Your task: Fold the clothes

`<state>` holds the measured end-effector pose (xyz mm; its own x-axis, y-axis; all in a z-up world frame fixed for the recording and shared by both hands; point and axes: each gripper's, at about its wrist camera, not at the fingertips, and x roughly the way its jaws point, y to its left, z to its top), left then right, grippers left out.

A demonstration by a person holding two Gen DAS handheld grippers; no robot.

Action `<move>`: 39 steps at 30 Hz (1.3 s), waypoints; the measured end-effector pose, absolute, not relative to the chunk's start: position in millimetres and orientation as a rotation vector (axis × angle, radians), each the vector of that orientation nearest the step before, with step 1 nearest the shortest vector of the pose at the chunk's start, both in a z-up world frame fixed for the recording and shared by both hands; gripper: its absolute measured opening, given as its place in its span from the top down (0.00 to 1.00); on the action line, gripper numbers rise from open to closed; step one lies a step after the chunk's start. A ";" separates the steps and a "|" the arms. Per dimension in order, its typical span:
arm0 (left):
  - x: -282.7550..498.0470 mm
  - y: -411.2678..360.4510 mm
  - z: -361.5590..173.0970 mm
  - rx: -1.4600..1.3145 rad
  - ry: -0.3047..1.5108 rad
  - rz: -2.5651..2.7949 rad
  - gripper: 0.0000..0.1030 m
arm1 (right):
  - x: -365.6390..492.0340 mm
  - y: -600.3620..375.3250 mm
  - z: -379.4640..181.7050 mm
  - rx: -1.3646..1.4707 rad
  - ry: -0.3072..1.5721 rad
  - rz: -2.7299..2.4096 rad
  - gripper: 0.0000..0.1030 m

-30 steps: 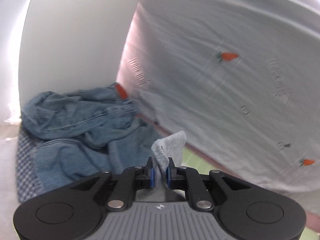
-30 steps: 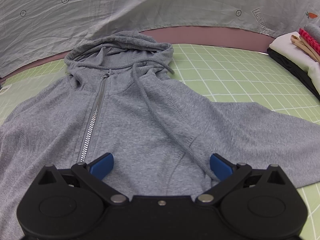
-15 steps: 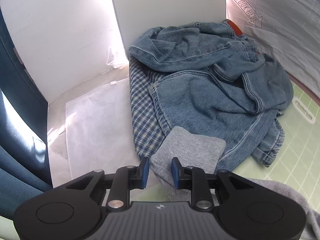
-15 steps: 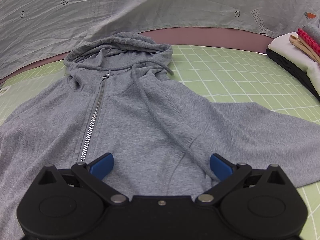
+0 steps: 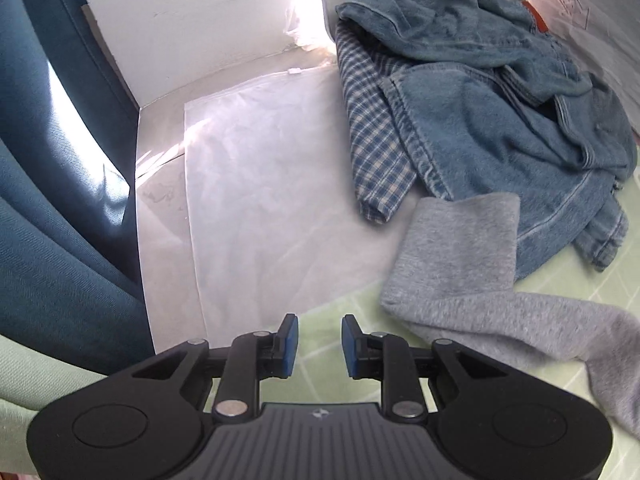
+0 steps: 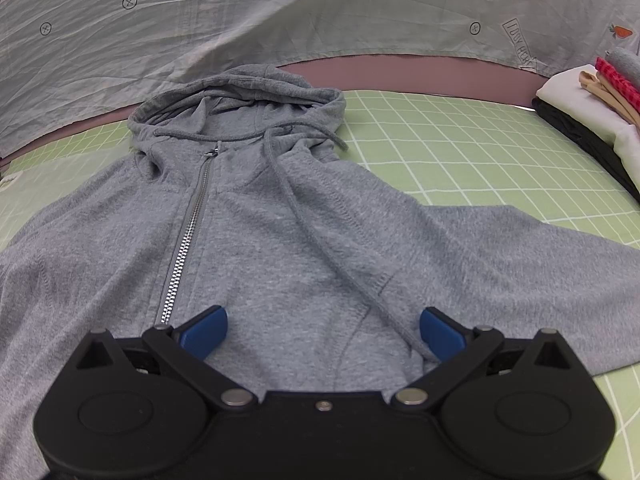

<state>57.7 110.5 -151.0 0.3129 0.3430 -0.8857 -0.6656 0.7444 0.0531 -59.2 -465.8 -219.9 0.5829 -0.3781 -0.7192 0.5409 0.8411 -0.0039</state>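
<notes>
A grey zip hoodie [image 6: 280,232] lies face up on the green grid mat [image 6: 460,152], hood toward the back and zipper closed. My right gripper [image 6: 322,330] hovers wide open over its lower front, touching nothing. In the left wrist view, the hoodie's left sleeve [image 5: 480,280] lies stretched out, its cuff resting against a denim pile. My left gripper [image 5: 318,346] is open just left of that sleeve, with nothing between its fingers.
A heap of blue denim [image 5: 500,92] and a checked shirt [image 5: 376,140] lies beyond the sleeve, beside a clear plastic sheet [image 5: 260,184] and a white wall. Folded clothes [image 6: 592,108] are stacked at the right edge. A printed grey sheet [image 6: 320,12] hangs behind.
My left gripper let go of the grey sleeve cuff, opened, and pulled back to the left; the sleeve now lies on the mat. The right gripper has not moved.
</notes>
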 end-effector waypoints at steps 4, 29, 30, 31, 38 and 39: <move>75.3 89.9 -113.1 -0.362 0.944 0.560 0.69 | -59.3 -465.3 -219.8 0.226 0.780 -0.542 0.00; 144.6 -48.8 -155.7 -0.072 1.067 0.158 0.64 | -61.8 -463.5 -221.4 0.215 0.752 -0.539 0.00; 139.0 -48.5 -155.3 -0.065 1.068 0.151 0.64 | -61.8 -463.4 -221.5 0.215 0.751 -0.540 0.00; 133.3 -48.3 -154.9 -0.057 1.069 0.146 0.64 | -61.8 -463.2 -221.6 0.214 0.749 -0.540 0.00; 116.1 -48.5 -162.4 -0.062 1.113 0.149 0.64 | -62.6 -462.8 -221.9 0.213 0.743 -0.542 0.00; 114.3 -48.4 -163.6 -0.065 1.119 0.150 0.64 | -62.6 -462.7 -221.8 0.213 0.742 -0.542 0.00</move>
